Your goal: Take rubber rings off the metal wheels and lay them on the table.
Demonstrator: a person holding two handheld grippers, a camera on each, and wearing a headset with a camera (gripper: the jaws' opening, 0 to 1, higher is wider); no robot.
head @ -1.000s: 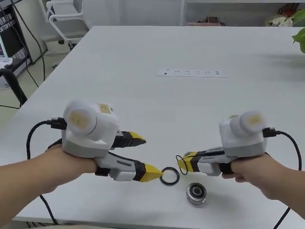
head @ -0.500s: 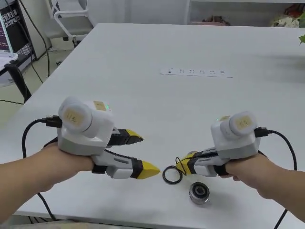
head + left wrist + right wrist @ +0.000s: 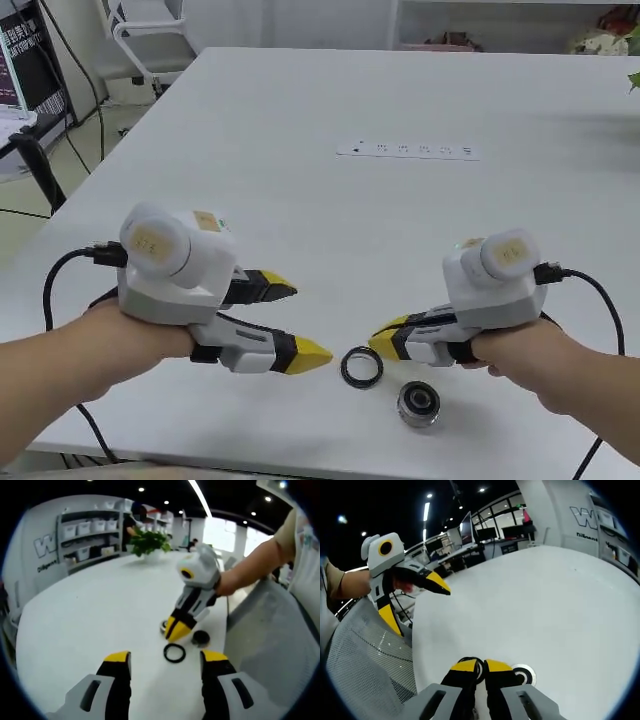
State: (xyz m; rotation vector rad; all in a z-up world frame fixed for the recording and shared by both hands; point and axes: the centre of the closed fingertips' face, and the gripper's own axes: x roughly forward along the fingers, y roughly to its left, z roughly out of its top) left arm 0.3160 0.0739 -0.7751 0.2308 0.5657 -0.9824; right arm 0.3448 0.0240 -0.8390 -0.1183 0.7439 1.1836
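**Surface** [image 3: 300,180]: broad white top running from the near edge to the far end of the room, mostly bare.

**Chair** [image 3: 150,35]: pale frame, standing off the far left corner.

**Left claw** [image 3: 308,322]: white body with black, yellow-tipped jaws, held in the person's left hand [image 3: 140,340] at the near left. It points right. The jaws stand wide apart with nothing between them, and the tips hang above the surface just left of the rubber ring.

**Right claw** [image 3: 378,342]: the same make, held in the right hand [image 3: 520,350] at the near right and pointing left toward the other claw. The jaws are narrow and the yellow tips almost meet. In the right gripper view a thin black loop [image 3: 480,664] is pinched between them. The tips sit just right of the rubber ring and just beyond the metal wheel.

**Power strip** [image 3: 407,151]: white and flat, lying far out at mid-surface, well apart from everything else.

**Metal wheel** [image 3: 418,401]: small, with a dark rim and a bright hub. It lies flat near the front edge, to the near right of the rubber ring and apart from it.

**Rubber ring** [image 3: 344,368]: black, lying flat on the surface between the two claws, touching neither.
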